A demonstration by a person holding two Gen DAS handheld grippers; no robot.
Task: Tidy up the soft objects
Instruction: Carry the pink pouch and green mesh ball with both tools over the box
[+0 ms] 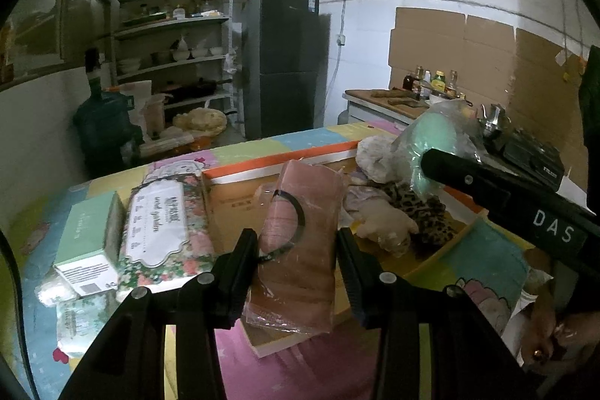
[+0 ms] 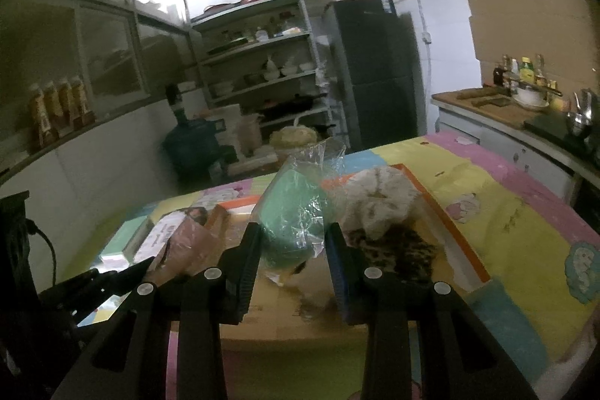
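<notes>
While both tongs were raised over the box, the following was recorded.

Left wrist view, left tongs [image 1: 298, 250]: clenched on a pink packaged cloth [image 1: 300, 231], which was held upright between the two fingers, its clear wrapper creased at the lower end.
Left wrist view, cardboard box [image 1: 240, 190]: seen lying open on the patterned surface [image 1: 487, 265], with an orange rim along its far edge; the pink pack was held just above its floor.
Left wrist view, box contents: a cream plush toy [image 1: 386, 223] was seen lying against a leopard-print cloth [image 1: 423, 208], with a white fluffy item [image 1: 375, 156] behind them.
Left wrist view, beside the box: a floral-wrapped pack [image 1: 161, 227] and a pale green box [image 1: 90, 235] were laid side by side, touching, on the left.
Left wrist view, right tongs [image 1: 435, 160]: seen entering from the right, against a mint-green bagged item [image 1: 431, 137].

Right wrist view, right tongs [image 2: 294, 250]: clenched on the mint-green bagged item [image 2: 296, 216], whose clear plastic was bunched upward above the fingers.
Right wrist view, box contents: the white fluffy item [image 2: 378, 201] and leopard-print cloth [image 2: 393, 250] were seen just right of the held bag, inside the cardboard box [image 2: 285, 313].
Right wrist view, left tongs [image 2: 112, 278]: seen at lower left beside the pink packaged cloth [image 2: 187, 246].
</notes>
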